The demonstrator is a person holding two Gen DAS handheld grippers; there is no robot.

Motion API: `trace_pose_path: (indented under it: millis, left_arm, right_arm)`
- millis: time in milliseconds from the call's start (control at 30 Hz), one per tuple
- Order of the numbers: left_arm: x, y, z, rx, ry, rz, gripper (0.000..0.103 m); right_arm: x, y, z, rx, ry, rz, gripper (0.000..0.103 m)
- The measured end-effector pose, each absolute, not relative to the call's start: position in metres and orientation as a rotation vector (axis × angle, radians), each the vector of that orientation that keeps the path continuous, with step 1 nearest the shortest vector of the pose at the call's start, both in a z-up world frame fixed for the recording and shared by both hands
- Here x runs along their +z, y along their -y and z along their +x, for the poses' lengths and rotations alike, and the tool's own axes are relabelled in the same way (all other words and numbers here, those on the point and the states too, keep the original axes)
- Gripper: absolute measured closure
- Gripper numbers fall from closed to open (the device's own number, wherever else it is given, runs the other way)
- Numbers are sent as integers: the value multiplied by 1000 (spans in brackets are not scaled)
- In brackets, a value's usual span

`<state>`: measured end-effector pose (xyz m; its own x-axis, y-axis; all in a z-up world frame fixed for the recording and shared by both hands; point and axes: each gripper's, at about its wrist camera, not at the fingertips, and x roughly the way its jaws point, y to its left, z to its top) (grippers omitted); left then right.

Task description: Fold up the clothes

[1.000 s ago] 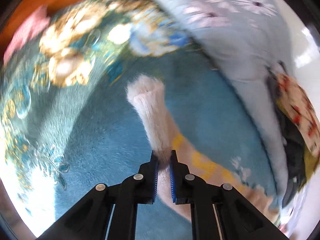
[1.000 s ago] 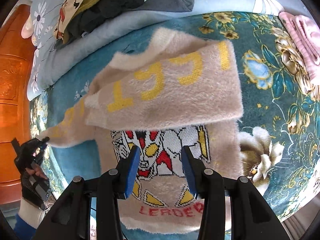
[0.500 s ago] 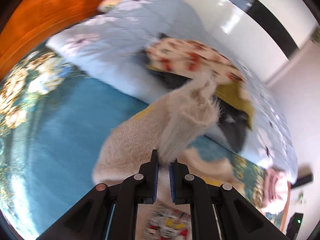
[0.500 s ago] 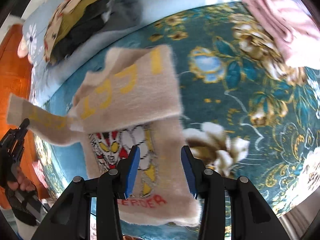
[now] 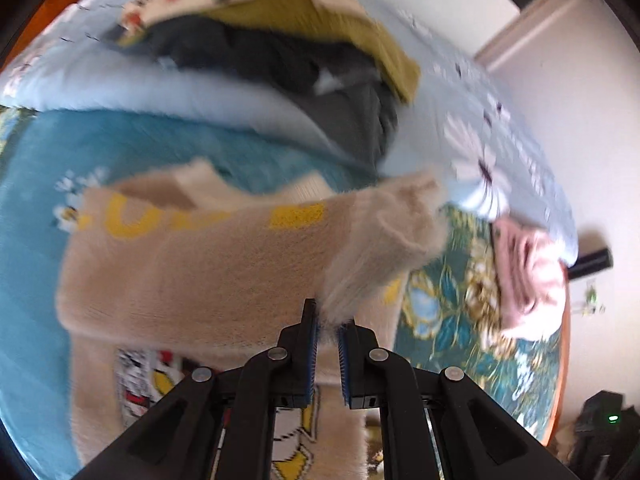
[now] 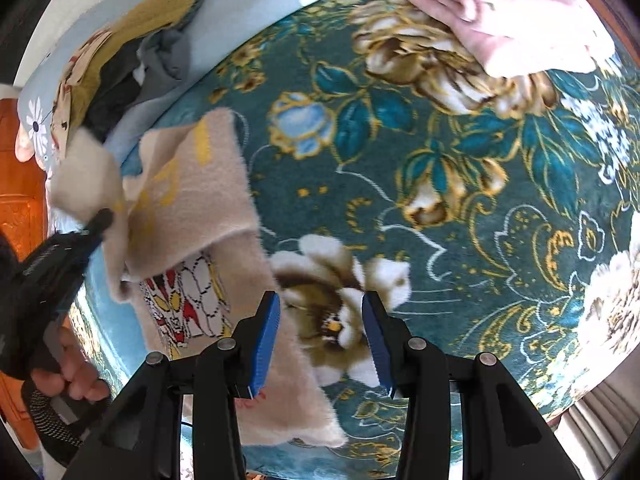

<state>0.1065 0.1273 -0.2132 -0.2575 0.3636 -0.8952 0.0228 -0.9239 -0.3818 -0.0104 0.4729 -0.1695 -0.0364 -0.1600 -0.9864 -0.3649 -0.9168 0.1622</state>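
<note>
A fuzzy beige sweater (image 5: pixel 192 276) with yellow letters and a cartoon print lies on the teal floral blanket (image 6: pixel 460 208). My left gripper (image 5: pixel 328 320) is shut on the cuff of its sleeve (image 5: pixel 384 248), which it holds up over the folded body. In the right wrist view the sweater (image 6: pixel 192 208) is at the left, with the left gripper (image 6: pixel 100 220) and a hand behind it. My right gripper (image 6: pixel 320 320) hangs open above the blanket beside the sweater's right edge, nothing between its blue pads.
A heap of unfolded clothes (image 5: pixel 288 40), mustard, black and grey, lies on the pale blue floral cover behind the sweater. A folded pink garment (image 6: pixel 492 12) rests at the far right. An orange wooden board (image 6: pixel 20 200) bounds the left side.
My left gripper has carried the sleeve across over the sweater's body toward the right. My right gripper has slid rightward off the sweater, so it now hangs over bare blanket.
</note>
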Motion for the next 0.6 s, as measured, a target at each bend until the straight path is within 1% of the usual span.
trace_pose_path:
  millis: [233, 367, 433, 467, 500, 567, 600]
  left_arm:
    - [-266, -146, 103, 2184, 379, -1942, 92]
    - [-276, -149, 102, 2147, 343, -1973, 89]
    - [-279, -149, 102, 2127, 326, -1979, 85]
    - [-279, -149, 102, 2098, 341, -1979, 74]
    - [-279, -150, 101, 2066, 360, -1978, 57]
    - [-278, -150, 101, 2005, 382, -1974, 43]
    - [-276, -151, 102, 1996, 371, -1970, 43]
  right_arm:
    - [-170, -490, -11, 2070, -583, -2059, 59]
    - [-171, -490, -15, 2068, -578, -2065, 59]
    - [-171, -487, -18, 2069, -574, -2070, 59]
    - [-172, -485, -19, 2070, -572, -2074, 59]
    - [-172, -483, -20, 2073, -567, -2079, 59]
    - [-173, -476, -23, 2080, -554, -2089, 59]
    - [-173, -472, -25, 2084, -549, -2092, 59]
